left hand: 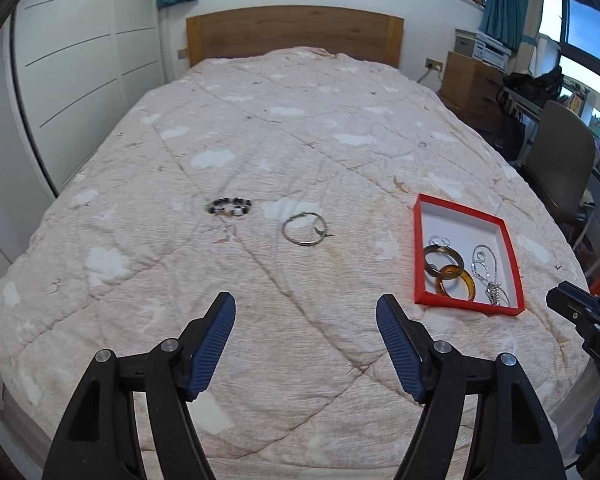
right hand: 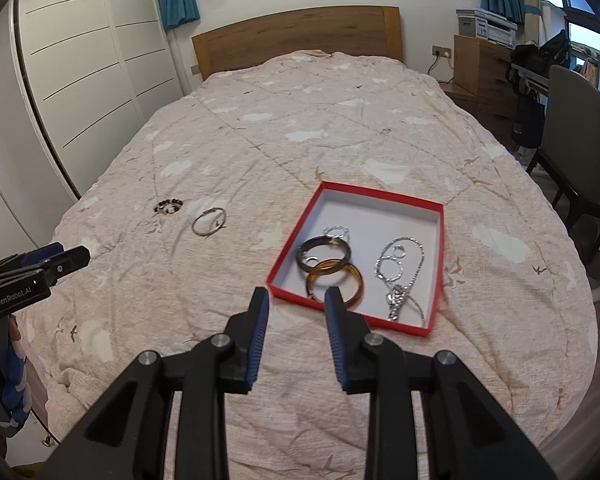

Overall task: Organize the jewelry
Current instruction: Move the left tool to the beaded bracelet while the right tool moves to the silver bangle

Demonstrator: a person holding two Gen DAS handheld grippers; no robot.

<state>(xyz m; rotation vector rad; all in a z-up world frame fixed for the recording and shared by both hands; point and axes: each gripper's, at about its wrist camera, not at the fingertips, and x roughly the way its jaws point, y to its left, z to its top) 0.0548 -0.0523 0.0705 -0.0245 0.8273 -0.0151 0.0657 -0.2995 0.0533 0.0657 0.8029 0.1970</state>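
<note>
Two loose pieces, a beaded bracelet (left hand: 231, 207) and a silver bangle (left hand: 305, 230), are lying mid-frame in the left wrist view, beyond the left gripper (left hand: 305, 310) gaping wide and empty, the red box (left hand: 419, 252) sitting right of centre. Moving to the right wrist view, the right gripper (right hand: 296, 298) is hovering half-spread and empty at the box's near edge (right hand: 300, 297), open quilt (right hand: 300, 128) stretching toward the top.

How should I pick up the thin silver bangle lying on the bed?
Come straight down from above with the left gripper and pinch the silver bangle across its thin rim on the near side, one finger inside the ring. It lies flat on the soft quilt, so a sideways approach probably wouldn't catch it.
</note>
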